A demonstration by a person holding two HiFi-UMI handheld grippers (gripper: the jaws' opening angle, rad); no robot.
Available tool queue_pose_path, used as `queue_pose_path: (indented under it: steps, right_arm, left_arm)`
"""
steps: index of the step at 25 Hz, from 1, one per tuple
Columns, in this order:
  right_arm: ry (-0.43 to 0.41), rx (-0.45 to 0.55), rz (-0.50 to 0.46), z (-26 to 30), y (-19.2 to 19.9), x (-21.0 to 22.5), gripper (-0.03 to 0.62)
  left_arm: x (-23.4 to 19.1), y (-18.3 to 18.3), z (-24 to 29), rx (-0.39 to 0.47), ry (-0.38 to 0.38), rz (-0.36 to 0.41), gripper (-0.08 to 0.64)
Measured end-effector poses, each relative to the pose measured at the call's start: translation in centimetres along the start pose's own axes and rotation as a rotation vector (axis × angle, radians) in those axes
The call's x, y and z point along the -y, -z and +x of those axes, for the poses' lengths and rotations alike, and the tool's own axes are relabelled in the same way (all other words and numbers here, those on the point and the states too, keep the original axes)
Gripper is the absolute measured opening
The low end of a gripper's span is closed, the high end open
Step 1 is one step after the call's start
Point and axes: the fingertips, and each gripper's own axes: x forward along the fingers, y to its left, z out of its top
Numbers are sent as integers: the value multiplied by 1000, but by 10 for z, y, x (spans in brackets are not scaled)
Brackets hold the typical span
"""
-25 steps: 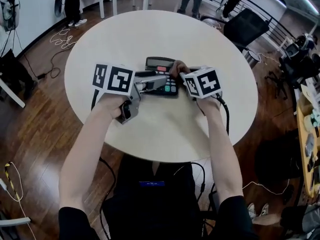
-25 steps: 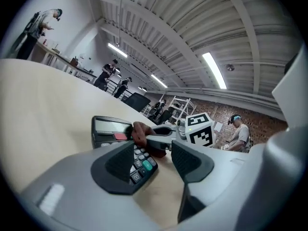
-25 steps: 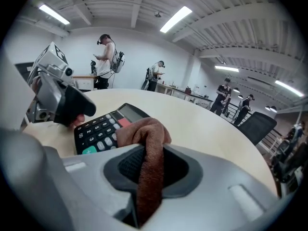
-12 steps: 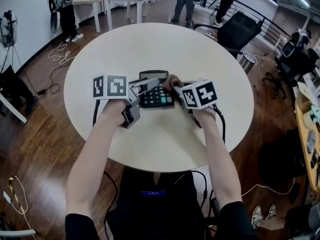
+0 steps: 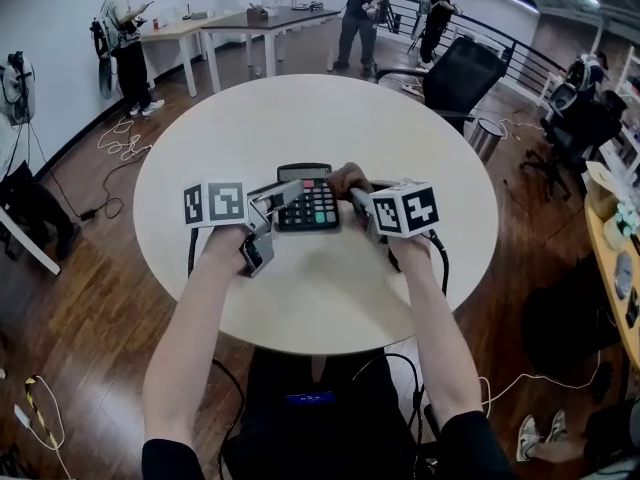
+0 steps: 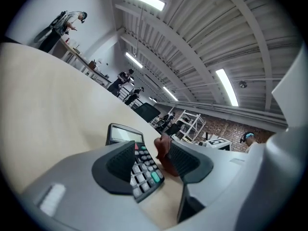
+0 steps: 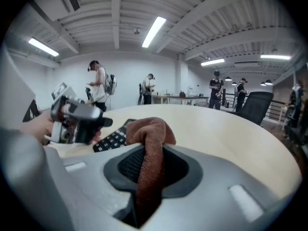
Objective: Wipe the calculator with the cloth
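The fingers [image 7: 179, 170] of the right gripper [image 7: 149, 166] are closed on a brown terry cloth [image 7: 149, 134]. The cloth stands up between the dark pads, and a bunched end of it hangs over the tips. In the head view this gripper [image 5: 360, 200] is just beside the right edge of a black desk calculator with grey and coloured keys [image 5: 307, 206], and the cloth [image 5: 348, 179] lies against the calculator's upper right corner.

The fingers [image 6: 118, 165] of the left gripper [image 6: 151, 160] stand wide apart and do not hold anything. The calculator [image 6: 144, 172] shows in the gap between them. The left finger covers the calculator's left edge; I cannot tell whether it touches there. The right finger is clear of the calculator's right edge, and the cloth [image 6: 163, 150] shows behind it. In the head view the left gripper [image 5: 290, 190] reaches over the calculator's upper left corner.

The calculator lies flat near the middle of the round cream tabletop [image 5: 300, 118], with its display end towards the far edge and its keys towards the near edge.
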Motion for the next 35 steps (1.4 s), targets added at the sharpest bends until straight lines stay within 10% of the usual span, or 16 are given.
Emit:
queue_pose_path:
  steps: [8,15,35]
  right_arm:
    - [-450,540,428,-147,-51,-37,78]
    - [-669,658,451,-229,-44,-97,78]
    - [-724,745,321,-290,-50,-128,78]
  left_arm:
    - [82,29,-65,124,109,119,224]
    - [163,52,-120,228,169,184,224]
    - [204,57,-175,427,179,137,222]
